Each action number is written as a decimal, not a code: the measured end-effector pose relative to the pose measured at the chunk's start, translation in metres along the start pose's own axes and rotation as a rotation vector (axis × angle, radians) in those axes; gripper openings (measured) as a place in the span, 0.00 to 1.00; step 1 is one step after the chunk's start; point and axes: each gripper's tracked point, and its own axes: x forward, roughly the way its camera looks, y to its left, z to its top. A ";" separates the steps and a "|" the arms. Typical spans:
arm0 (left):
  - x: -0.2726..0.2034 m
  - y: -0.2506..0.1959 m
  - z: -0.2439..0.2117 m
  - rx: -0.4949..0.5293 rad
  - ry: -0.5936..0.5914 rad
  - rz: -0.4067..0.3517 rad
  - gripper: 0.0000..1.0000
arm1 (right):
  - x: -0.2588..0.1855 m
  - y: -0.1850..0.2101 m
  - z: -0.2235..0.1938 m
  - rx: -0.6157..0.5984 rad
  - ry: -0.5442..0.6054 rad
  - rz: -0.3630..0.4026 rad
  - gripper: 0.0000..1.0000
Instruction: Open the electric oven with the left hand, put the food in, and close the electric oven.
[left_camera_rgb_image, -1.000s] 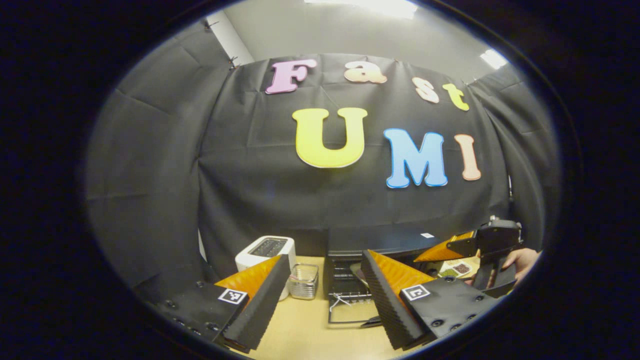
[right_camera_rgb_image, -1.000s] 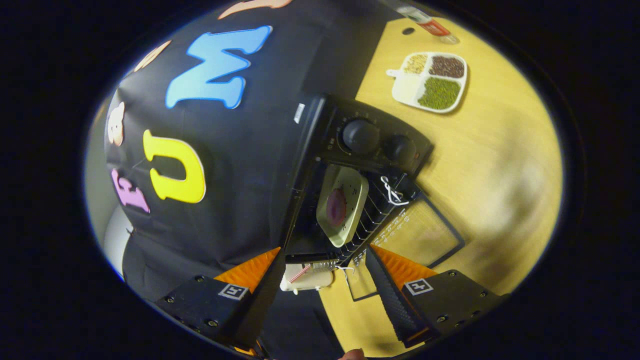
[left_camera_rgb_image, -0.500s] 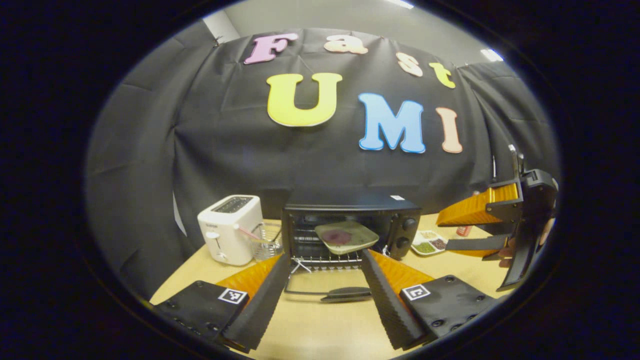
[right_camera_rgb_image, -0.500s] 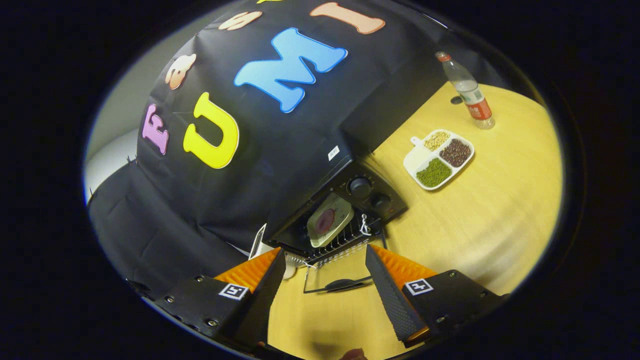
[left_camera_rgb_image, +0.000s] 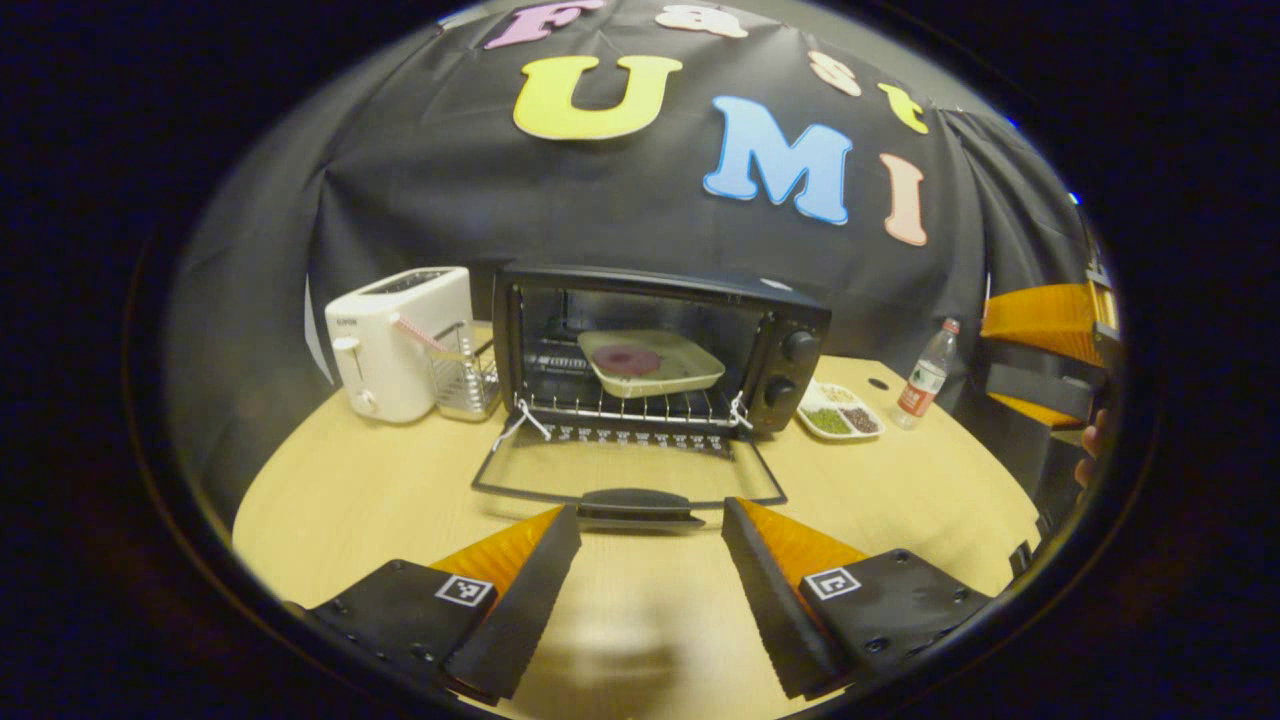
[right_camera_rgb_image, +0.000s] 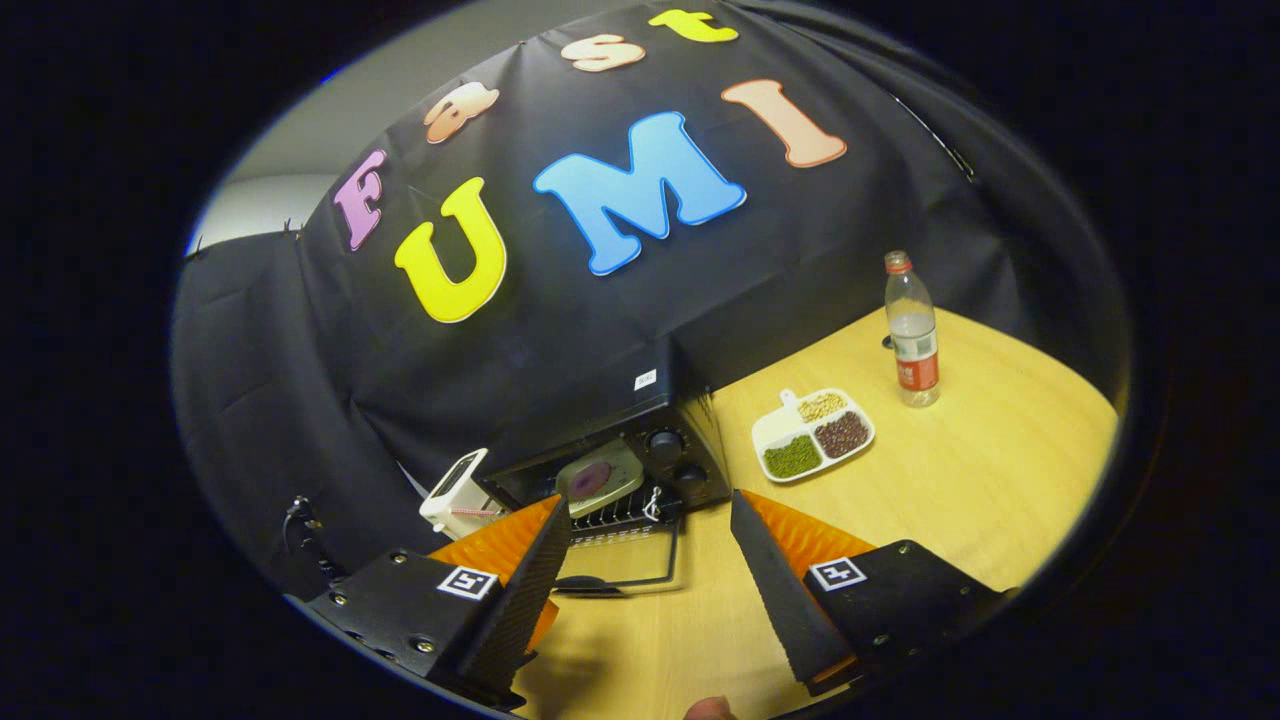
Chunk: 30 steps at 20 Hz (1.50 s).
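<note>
both grippers pulled back; oven (left_camera_rgb_image: 660, 345) door (left_camera_rgb_image: 630, 475) down, plate (left_camera_rgb_image: 650, 362) inside.

The left gripper view looks level and straight at the front of the black electric oven (left_camera_rgb_image: 660, 345) from low over the pale wooden worktop (left_camera_rgb_image: 360, 500), close to its near edge, with the lowered glass door's handle just beyond its own tool (left_camera_rgb_image: 650, 585). The right gripper view sits higher and farther back toward the worktop's right side, rolled sideways so the worktop (right_camera_rgb_image: 960, 480) slopes, looking down past its tool (right_camera_rgb_image: 650, 590). Both share the oven (right_camera_rgb_image: 640, 455), the white toaster (left_camera_rgb_image: 395, 340), the white divided dish of beans (right_camera_rgb_image: 812, 435) and the clear plastic bottle (right_camera_rgb_image: 910, 330).
</note>
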 end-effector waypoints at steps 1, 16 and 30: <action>0.006 -0.001 -0.008 0.007 0.023 0.001 0.94 | -0.006 -0.005 0.003 -0.025 -0.011 -0.012 0.98; 0.084 0.010 -0.058 0.118 0.200 0.071 1.00 | -0.045 -0.035 0.026 -0.272 -0.098 -0.175 0.98; 0.056 0.002 -0.008 0.133 0.008 0.070 1.00 | -0.035 -0.009 0.017 -0.306 -0.079 -0.083 0.98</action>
